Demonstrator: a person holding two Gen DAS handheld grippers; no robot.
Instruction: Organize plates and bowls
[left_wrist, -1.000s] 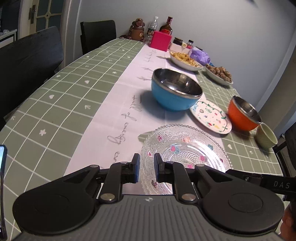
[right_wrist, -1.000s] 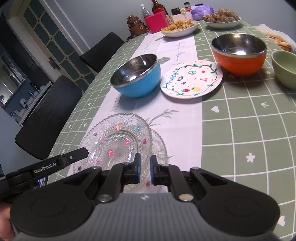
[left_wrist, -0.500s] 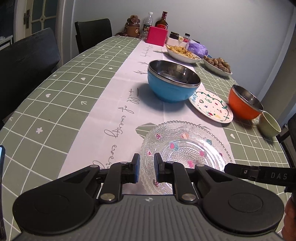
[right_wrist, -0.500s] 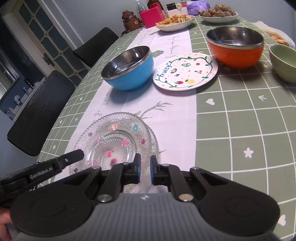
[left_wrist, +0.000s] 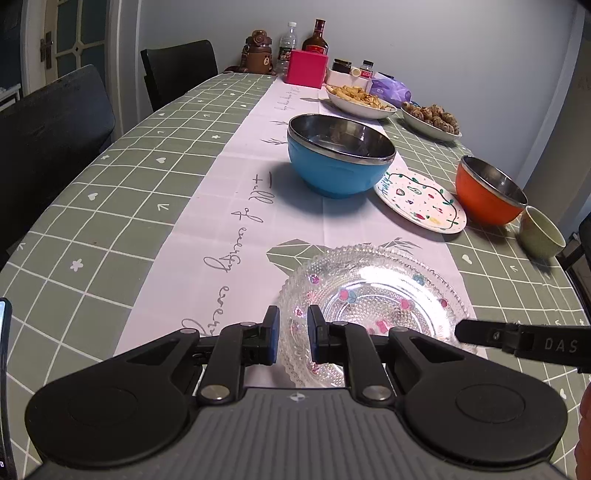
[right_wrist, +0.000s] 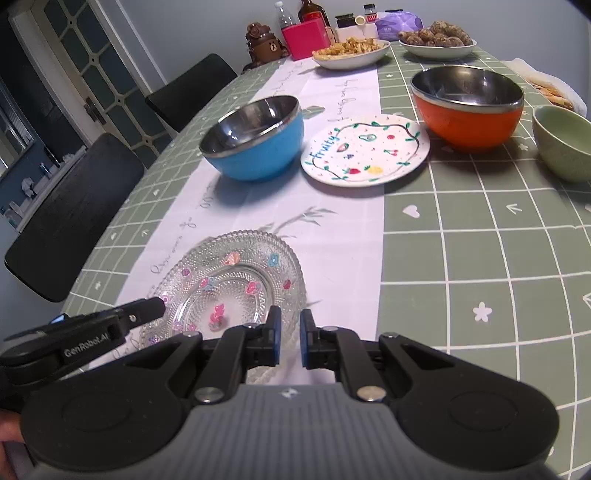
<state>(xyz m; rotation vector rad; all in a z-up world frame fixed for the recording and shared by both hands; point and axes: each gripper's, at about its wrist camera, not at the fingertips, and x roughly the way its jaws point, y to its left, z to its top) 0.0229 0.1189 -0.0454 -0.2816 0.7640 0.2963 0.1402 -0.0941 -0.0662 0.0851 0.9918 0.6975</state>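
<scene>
Left gripper (left_wrist: 292, 334) low centre, narrow, pads astride glass plate (left_wrist: 373, 295) rim. Right gripper (right_wrist: 288, 338) low centre, nearly closed, empty, at the plate's right edge. Blue bowl (left_wrist: 338, 158), fruit plate (left_wrist: 421, 201), orange bowl (left_wrist: 487, 194) mid-frame beyond.

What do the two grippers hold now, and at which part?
Both pinch the glass plate at its near rim: left gripper on the left side, right gripper seemingly on the right.
</scene>
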